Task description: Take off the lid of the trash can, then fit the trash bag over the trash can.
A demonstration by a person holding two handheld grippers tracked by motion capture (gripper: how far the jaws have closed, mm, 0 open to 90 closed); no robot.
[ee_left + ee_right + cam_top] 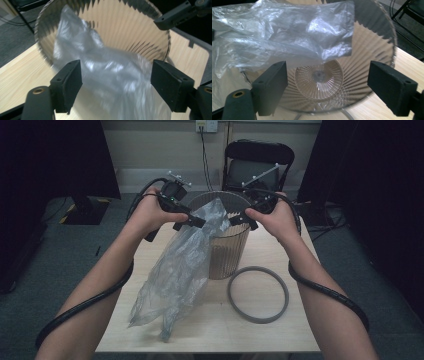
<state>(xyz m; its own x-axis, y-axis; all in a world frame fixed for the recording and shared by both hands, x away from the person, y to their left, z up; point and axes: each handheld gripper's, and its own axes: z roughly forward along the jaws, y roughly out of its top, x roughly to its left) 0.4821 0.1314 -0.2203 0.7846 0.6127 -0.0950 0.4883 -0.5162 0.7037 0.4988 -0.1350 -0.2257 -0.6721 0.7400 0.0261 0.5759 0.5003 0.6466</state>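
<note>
Between the left gripper's (116, 86) wide-open fingers lies the clear plastic bag (182, 265), draped over the ribbed bin's (227, 252) rim, not pinched. Right gripper (327, 90) gapes empty. Bag looks light, floppy, slippery; best grab its top edge.

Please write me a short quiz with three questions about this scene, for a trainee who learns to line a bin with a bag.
1. True or false: the grey ring is already seated on the rim of the ribbed bin.
2. Where does most of the clear plastic bag lie?
A. inside the bin
B. outside it, draped down its side onto the table
C. on the chair
3. Fill in: the pads of the left gripper stand ____ from the bag between them.

Key:
1. False; it lies flat on the table beside the bin.
2. B
3. apart
</note>
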